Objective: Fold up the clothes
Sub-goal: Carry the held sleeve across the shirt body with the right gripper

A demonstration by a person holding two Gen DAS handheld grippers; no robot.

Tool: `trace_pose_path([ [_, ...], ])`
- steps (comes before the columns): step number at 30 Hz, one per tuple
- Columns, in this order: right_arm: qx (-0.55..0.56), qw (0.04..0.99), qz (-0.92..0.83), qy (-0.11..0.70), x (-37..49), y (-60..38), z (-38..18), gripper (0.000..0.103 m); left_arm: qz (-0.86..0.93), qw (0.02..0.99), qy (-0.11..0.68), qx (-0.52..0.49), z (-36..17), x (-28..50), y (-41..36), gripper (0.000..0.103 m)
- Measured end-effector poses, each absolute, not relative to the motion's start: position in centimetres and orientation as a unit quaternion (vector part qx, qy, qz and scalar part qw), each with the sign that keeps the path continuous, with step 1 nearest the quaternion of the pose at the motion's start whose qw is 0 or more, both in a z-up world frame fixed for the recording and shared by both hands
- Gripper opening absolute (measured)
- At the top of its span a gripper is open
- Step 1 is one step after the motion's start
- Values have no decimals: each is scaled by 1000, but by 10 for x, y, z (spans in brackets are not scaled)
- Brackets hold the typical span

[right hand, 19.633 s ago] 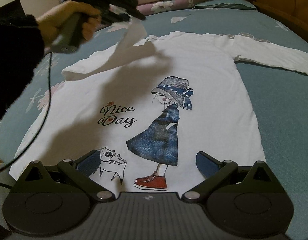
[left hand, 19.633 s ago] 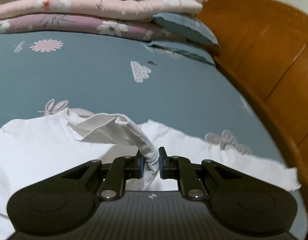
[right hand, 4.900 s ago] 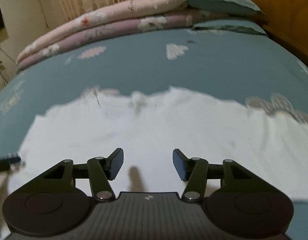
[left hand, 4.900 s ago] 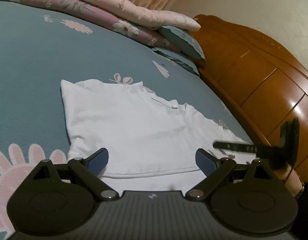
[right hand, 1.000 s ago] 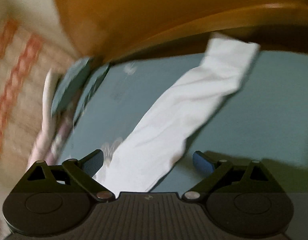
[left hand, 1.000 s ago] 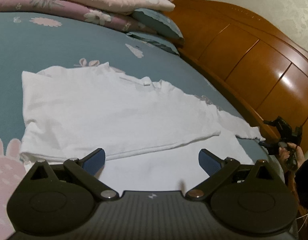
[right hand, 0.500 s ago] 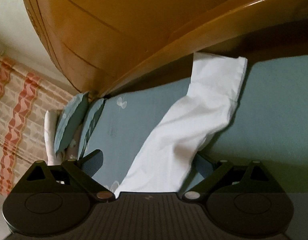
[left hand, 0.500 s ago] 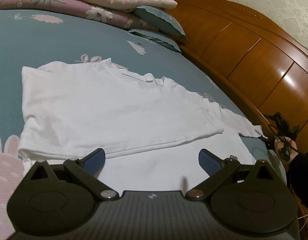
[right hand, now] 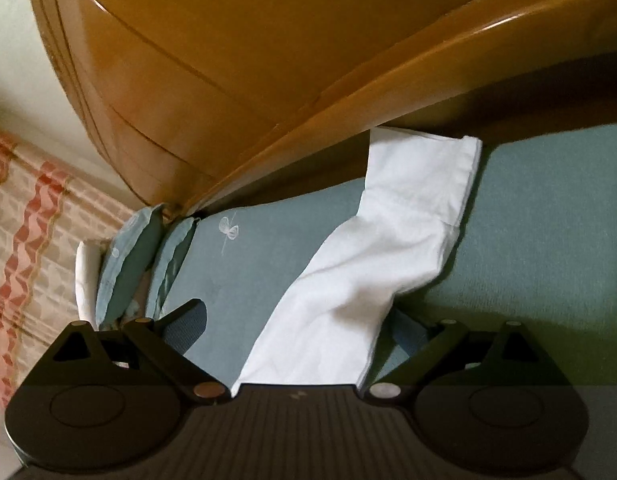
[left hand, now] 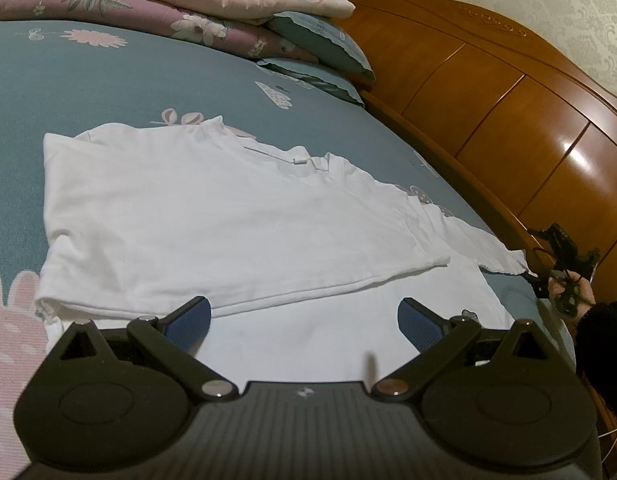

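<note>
Left wrist view: the left gripper (left hand: 302, 320) hovers low over the shirt (left hand: 228, 224), jaws wide apart, holding nothing. The shirt lies on the bed (left hand: 108, 92), its upper layer folded over the lower panel. One sleeve (left hand: 480, 248) runs out toward the headboard (left hand: 508, 120). Compared with a second ago, this camera has eased closer and the right gripper (left hand: 564, 272), gripped in a hand (left hand: 568, 292), has come down to the sleeve end.

Right wrist view: the right gripper (right hand: 300, 328) is rolled on its side, so the headboard (right hand: 268, 60) fills the top. The sleeve (right hand: 388, 248) now lies between the spread fingers — half a second ago it sat further ahead. The jaws are apart, not yet clamped.

Judgement: the sleeve is the loose part left; closing on it and carrying it across the body appears next.
</note>
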State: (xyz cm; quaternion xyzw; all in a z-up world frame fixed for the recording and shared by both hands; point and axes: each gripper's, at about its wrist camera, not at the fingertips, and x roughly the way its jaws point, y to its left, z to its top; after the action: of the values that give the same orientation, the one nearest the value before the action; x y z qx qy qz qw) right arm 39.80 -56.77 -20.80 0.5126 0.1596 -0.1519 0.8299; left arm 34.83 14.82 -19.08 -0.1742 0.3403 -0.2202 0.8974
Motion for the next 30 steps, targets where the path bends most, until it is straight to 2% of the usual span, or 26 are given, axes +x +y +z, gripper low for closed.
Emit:
trace_pose_path([
  [8,450,860,-167,173,427,-570,-208,103,-222,897,339,-179,-192,349,150,99],
  [10,436,867,-166,176,424,-566,-208,98,-222,896,339,-180,-192,349,150,99],
  [12,435,865,-174,179,420,-568,-209,83,-222,897,339,-179,-192,349,150,99],
  [13,435,863,-180,182,418,-570,-210,78,-221,897,339,-178,-192,349,149,99],
  [15,436,859,-190,187,414,-574,-212,54,-221,897,339,-178,-192,349,149,99],
  [16,437,857,-196,190,412,-576,-213,48,-221,897,339,-179,-192,349,149,99],
  [18,435,854,-207,198,410,-578,-214,24,-222,897,338,-180,-192,349,149,99],
  [19,429,853,-213,207,410,-579,-213,19,-222,897,338,-180,-192,349,149,99],
  [23,397,862,-215,232,416,-570,-204,8,-221,897,339,-180,-192,349,149,99],
  [30,317,896,-164,264,437,-527,-168,8,-216,896,341,-186,-189,348,152,99],
])
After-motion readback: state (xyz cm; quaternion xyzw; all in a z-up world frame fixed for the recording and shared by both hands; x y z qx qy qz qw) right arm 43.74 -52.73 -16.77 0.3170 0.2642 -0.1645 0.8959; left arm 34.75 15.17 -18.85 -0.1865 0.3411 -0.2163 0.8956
